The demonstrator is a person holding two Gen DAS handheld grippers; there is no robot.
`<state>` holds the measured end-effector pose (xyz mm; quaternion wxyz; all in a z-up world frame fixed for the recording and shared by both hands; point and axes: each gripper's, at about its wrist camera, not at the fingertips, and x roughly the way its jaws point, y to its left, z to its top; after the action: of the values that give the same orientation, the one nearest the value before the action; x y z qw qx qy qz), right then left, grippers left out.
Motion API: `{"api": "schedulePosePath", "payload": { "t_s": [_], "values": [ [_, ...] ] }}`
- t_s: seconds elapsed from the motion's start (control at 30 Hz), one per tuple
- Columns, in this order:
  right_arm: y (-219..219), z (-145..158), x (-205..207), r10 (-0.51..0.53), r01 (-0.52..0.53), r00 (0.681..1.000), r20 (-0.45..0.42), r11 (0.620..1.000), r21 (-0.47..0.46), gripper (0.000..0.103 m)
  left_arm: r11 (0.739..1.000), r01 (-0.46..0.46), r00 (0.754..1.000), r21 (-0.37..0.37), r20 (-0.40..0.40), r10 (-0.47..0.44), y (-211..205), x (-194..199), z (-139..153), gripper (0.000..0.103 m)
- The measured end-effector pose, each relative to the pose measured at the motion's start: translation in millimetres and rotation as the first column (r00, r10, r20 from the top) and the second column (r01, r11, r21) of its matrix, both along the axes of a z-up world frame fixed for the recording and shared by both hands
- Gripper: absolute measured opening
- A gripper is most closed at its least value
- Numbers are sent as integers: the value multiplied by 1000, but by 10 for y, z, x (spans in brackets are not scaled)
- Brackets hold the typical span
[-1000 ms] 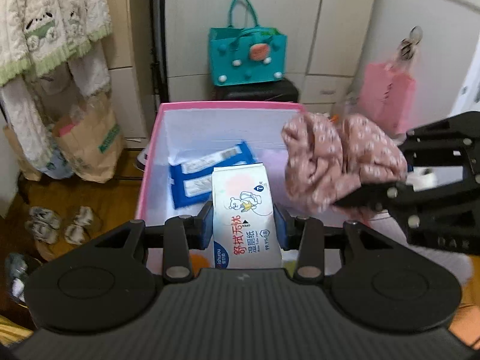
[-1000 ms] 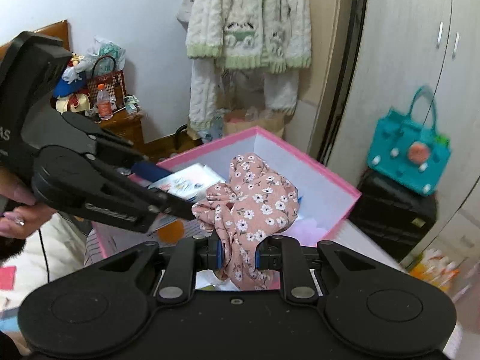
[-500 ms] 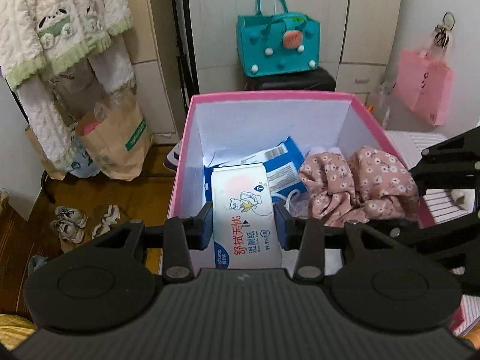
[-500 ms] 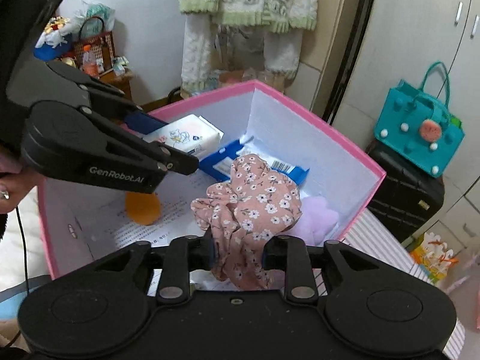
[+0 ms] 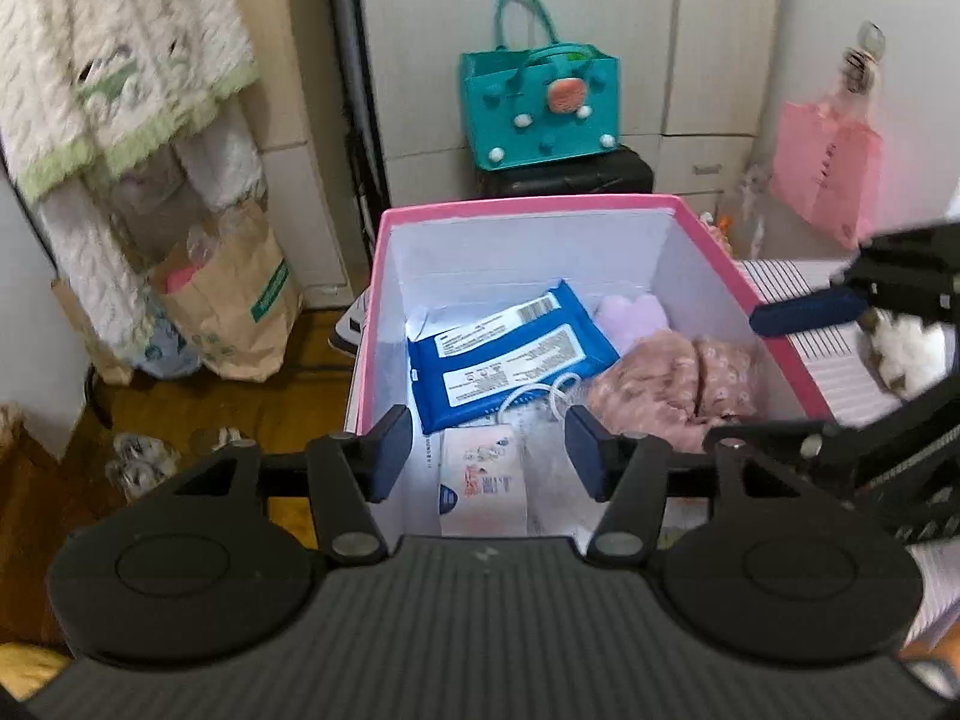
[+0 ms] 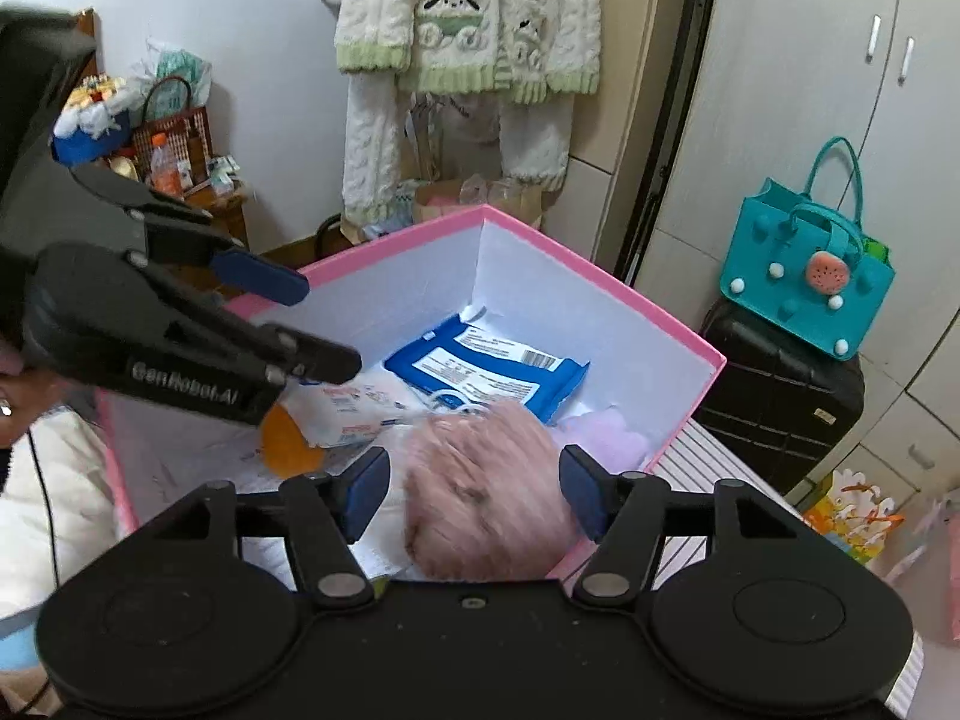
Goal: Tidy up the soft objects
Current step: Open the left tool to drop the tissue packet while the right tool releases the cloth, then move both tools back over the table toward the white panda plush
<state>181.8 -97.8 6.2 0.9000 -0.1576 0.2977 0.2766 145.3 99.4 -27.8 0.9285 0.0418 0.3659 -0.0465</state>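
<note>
A pink box (image 5: 528, 207) with white inner walls holds the soft things. My left gripper (image 5: 489, 450) is open above its near edge; a white wet-wipe pack (image 5: 483, 483) lies in the box below it. My right gripper (image 6: 474, 495) is open above the pink floral cloth (image 6: 486, 510), which looks blurred in the box; it also shows in the left wrist view (image 5: 672, 387). A blue wipe pack (image 5: 510, 357) and a lilac soft item (image 5: 636, 315) lie further back. An orange round thing (image 6: 288, 447) lies in the box, partly hidden.
A teal bag (image 5: 540, 108) sits on a black case (image 5: 570, 177) behind the box. A pink bag (image 5: 828, 174) hangs at the right. A white knit garment (image 6: 468, 12) hangs by the wall. A striped surface (image 5: 840, 354) with a white plush lies right of the box.
Both grippers have opened. The white wipe pack left my left gripper and the floral cloth left my right gripper; both now lie in the box.
</note>
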Motion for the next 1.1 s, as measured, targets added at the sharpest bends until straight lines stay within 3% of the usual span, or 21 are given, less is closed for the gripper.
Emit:
{"api": "schedulePosePath", "payload": {
  "t_s": [0.17, 0.47, 0.77, 0.9, 1.1],
  "values": [
    [-98, 170, -241, 17, -17, 1000, 3, 999, 34, 68, 1000, 25, 998, -19, -49, -26, 1, -107, 125, 55],
    [-191, 244, -750, 66, -64, 997, -27, 996, 62, 68, 997, 71, 997, 13, 15, -71, -54, -575, 444, 59],
    [-326, 356, -1262, 79, -83, 996, 44, 992, 98, 68, 989, 123, 992, 86, 24, -125, -213, -1042, 694, 60],
    [-444, 374, -1456, 73, -81, 995, 69, 990, 117, 70, 984, 150, 988, 92, 33, -153, -305, -1234, 740, 63],
    [-616, 269, -1686, 57, -65, 996, 65, 989, 133, 70, 978, 188, 982, 89, -16, -188, -443, -1385, 676, 64]
  ]
}}
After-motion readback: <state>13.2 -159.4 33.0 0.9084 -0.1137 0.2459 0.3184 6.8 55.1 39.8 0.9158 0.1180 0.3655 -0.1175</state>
